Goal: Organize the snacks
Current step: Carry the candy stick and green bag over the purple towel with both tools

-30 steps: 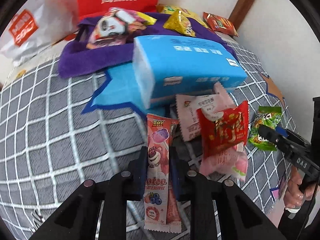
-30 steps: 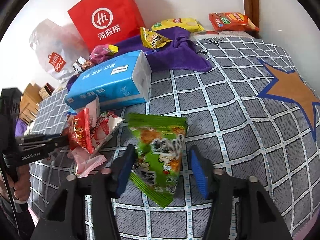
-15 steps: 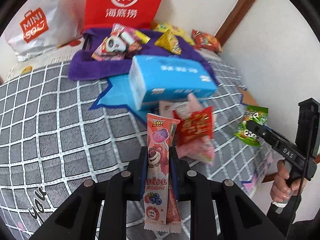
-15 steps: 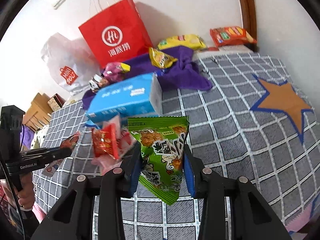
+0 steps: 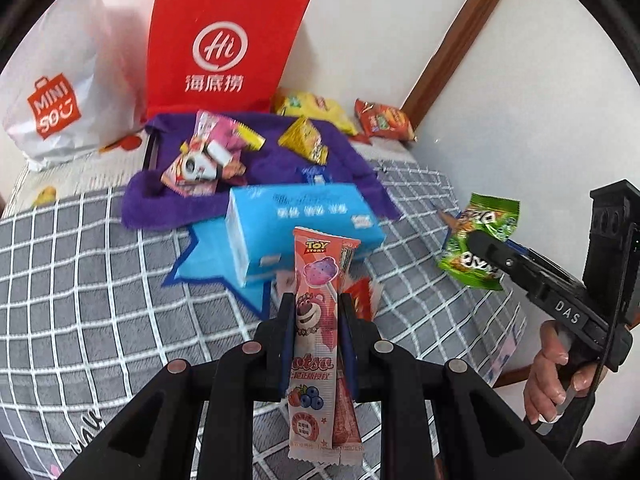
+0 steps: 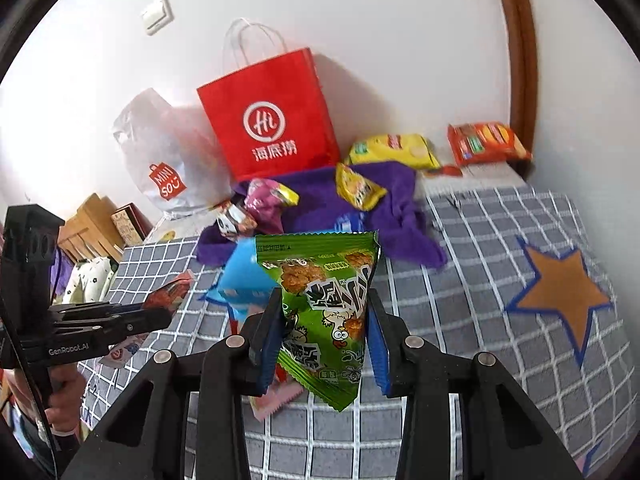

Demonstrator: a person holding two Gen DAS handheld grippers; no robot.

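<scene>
Above a grey bedspread [image 5: 80, 280] with a white grid pattern, two snacks held clear of the bed. Left hand-held gripper [image 5: 316, 320] clamped fully shut on a long pink lollipop wrapper [image 5: 316, 320] printed with a bear, packet upright with its tail hanging below the pads. Right hand-held gripper [image 6: 324, 328] closed narrowly on a green crinkly foil snack bag [image 6: 324, 312], bag pinched across its middle, top corners flaring above the pads. Likely trouble: the slick foil bag slipping or twisting out, gripped only across a puffy middle; the thin lollipop wrapper swinging and sliding down through the pads if tipped quickly; either packet clipping the blue tissue pack [image 5: 296, 232] or the loose red and pink packets [image 5: 360, 300] below on the way to the purple towel [image 5: 272, 168], where other snacks already lie before the red paper shopping bag [image 5: 224, 48]. Both tools angled downward and forward, left one steeper; right hand [image 5: 556, 372] wrapped around its pistol-style handle, seen at the left view's lower right edge.
</scene>
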